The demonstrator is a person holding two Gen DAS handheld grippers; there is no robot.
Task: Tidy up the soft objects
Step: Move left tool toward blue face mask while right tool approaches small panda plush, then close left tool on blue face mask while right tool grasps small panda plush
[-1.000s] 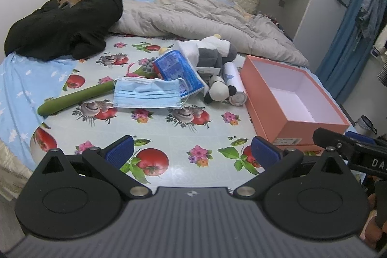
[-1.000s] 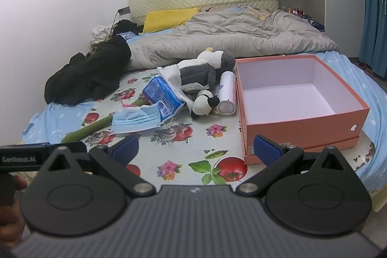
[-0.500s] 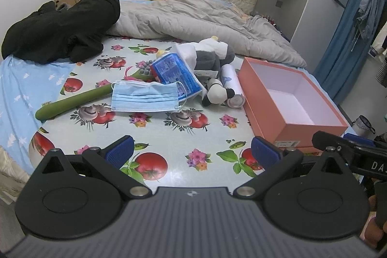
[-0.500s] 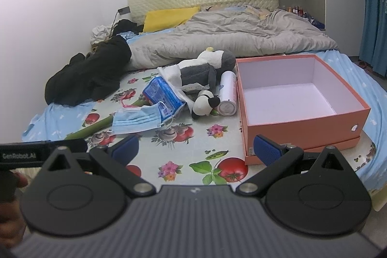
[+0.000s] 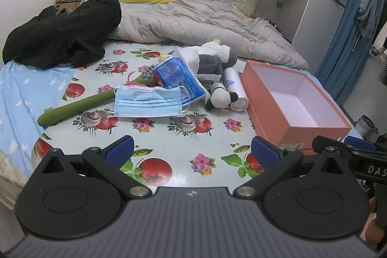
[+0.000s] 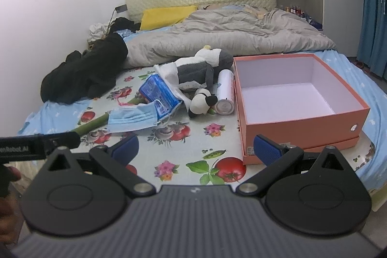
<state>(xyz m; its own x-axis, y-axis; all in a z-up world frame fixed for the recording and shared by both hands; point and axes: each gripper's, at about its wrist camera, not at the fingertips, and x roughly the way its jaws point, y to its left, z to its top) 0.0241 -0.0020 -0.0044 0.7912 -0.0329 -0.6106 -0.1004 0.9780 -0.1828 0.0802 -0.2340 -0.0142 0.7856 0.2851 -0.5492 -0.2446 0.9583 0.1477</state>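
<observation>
Two views. Left wrist: the left gripper (image 5: 192, 151), jaws spread and empty, hangs over a fruit-print cloth (image 5: 174, 137); the blue face mask (image 5: 148, 104) lies ahead, best pinched at one edge. Right wrist: the right gripper (image 6: 197, 146), also spread, faces the empty pink box (image 6: 300, 122) on a bed in a bedroom.

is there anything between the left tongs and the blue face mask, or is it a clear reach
Nothing visible blocks it. Only bare flowered cloth lies between the open left tongs and the face mask. The blue packet and green plush stem sit behind and beside the mask, partly under its far edge.
</observation>
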